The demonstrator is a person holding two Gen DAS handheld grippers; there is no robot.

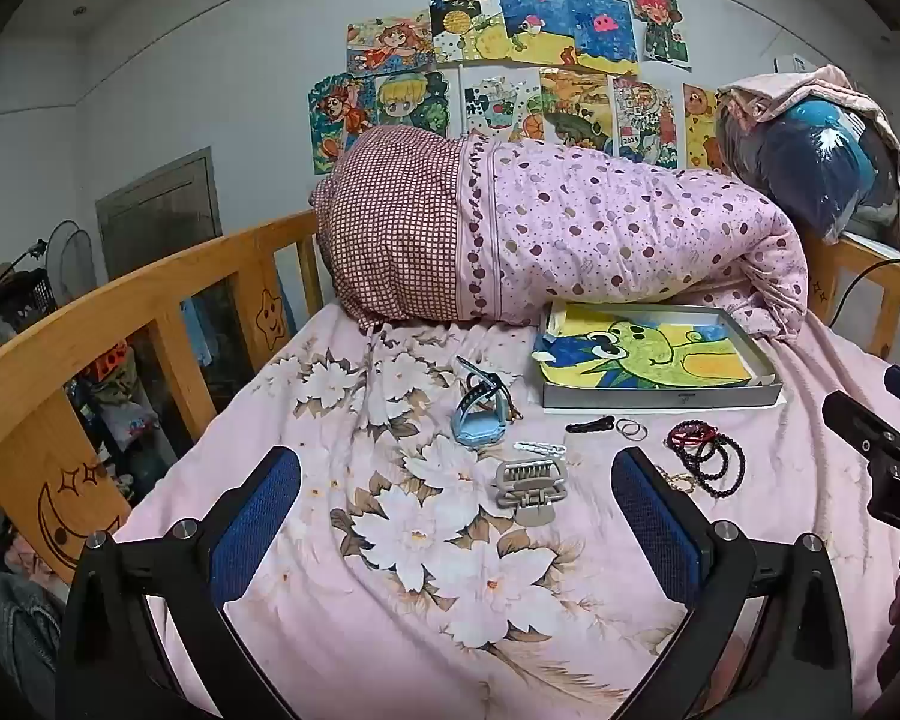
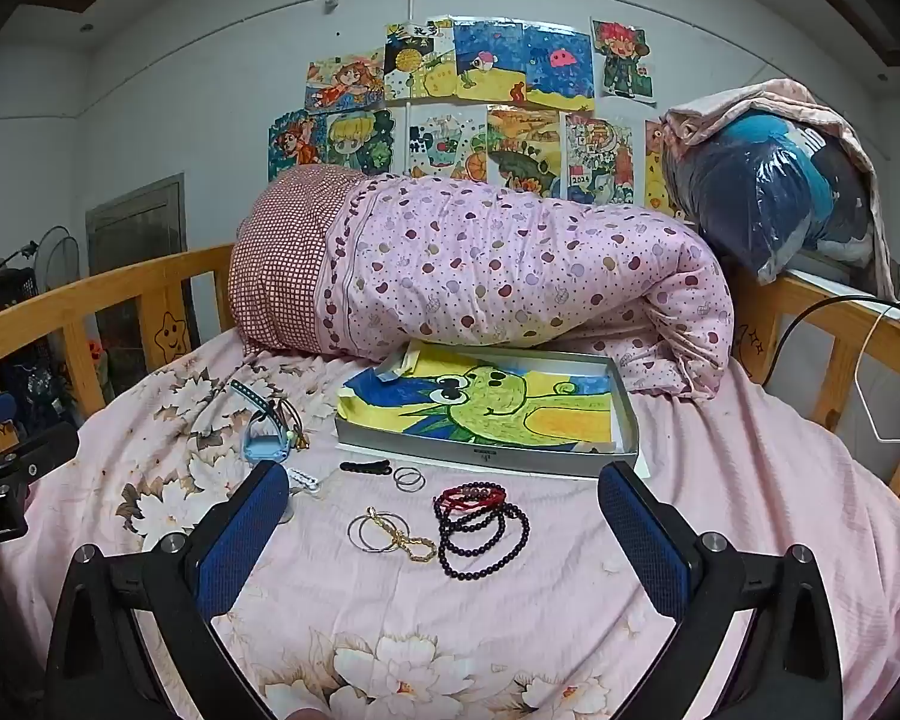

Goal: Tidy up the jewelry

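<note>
Both grippers hang above a bed spread with a pink floral sheet (image 2: pixel 720 480), fingers wide apart and holding nothing. The left gripper (image 1: pixel 456 498) frames a grey claw hair clip (image 1: pixel 531 489) lying on the sheet between its blue pads, with a white hair slide (image 1: pixel 540 448) just beyond the clip and a light blue watch (image 1: pixel 477 414) further toward the head of the bed. The right gripper (image 2: pixel 444 516) frames the main cluster of jewelry: dark beaded bracelets (image 2: pixel 480 540) overlapped by a red cord bracelet (image 2: pixel 471 495), and just left of them thin silver bangles (image 2: pixel 375 531) crossed by a gold chain (image 2: pixel 405 540). Beyond these lie a black hair clip (image 2: pixel 363 468) and two small silver rings (image 2: pixel 408 477), side by side near the front wall of a shallow grey box (image 2: pixel 486 453). The box sits toward the head of the bed, against a rolled pink dotted quilt (image 2: pixel 510 276), and is lined with a crayon drawing of a green frog (image 2: pixel 486 399); no jewelry is in it. Wooden rails (image 1: pixel 120 300) edge the bed, and coloured drawings (image 2: pixel 480 96) cover the wall behind
</note>
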